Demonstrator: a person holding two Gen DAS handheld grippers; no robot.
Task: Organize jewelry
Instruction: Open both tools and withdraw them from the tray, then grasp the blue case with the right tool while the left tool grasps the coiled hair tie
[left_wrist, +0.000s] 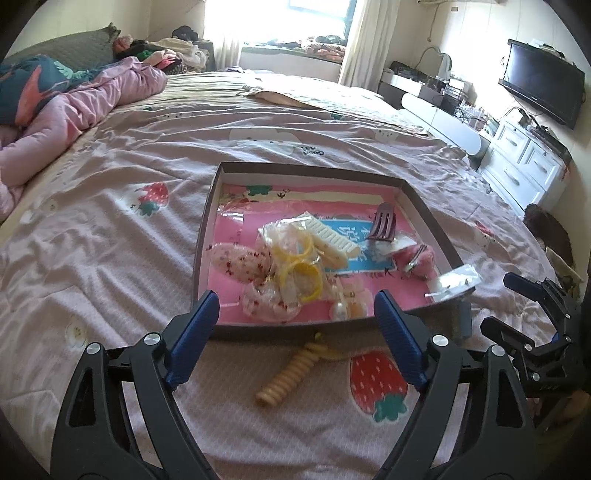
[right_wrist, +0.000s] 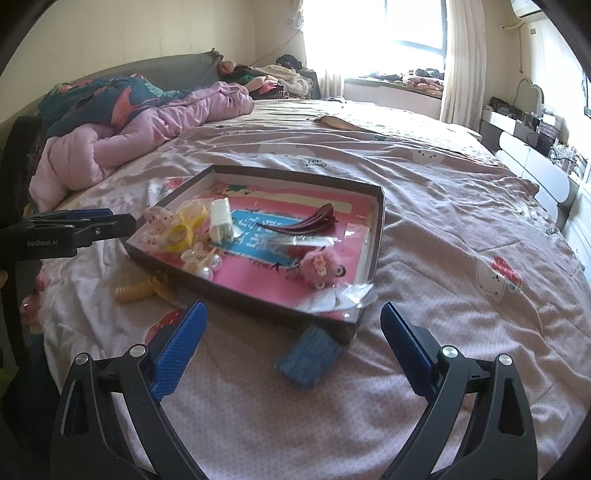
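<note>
A shallow dark-rimmed box (left_wrist: 310, 169) with a pink lining lies on the bed; it also shows in the right wrist view (right_wrist: 295, 172). It holds yellow rings (left_wrist: 299, 273), a white comb (left_wrist: 334, 232), a dark red hair claw (left_wrist: 384, 221) and a pink fluffy clip (right_wrist: 319, 267). A yellow spiral hair tie (left_wrist: 288, 373) lies on the sheet outside the box's near rim. A blue hair clip (right_wrist: 308, 354) lies by the box's corner. My left gripper (left_wrist: 295, 332) is open above the spiral tie. My right gripper (right_wrist: 293, 347) is open around the blue clip, not touching it.
A clear plastic bag (right_wrist: 340, 299) hangs over the box's corner. A pink quilt (right_wrist: 140, 136) is bunched at the bed's head. White drawers (left_wrist: 524, 162) and a television (left_wrist: 539, 86) stand along the right wall. The left gripper also shows in the right wrist view (right_wrist: 77, 221).
</note>
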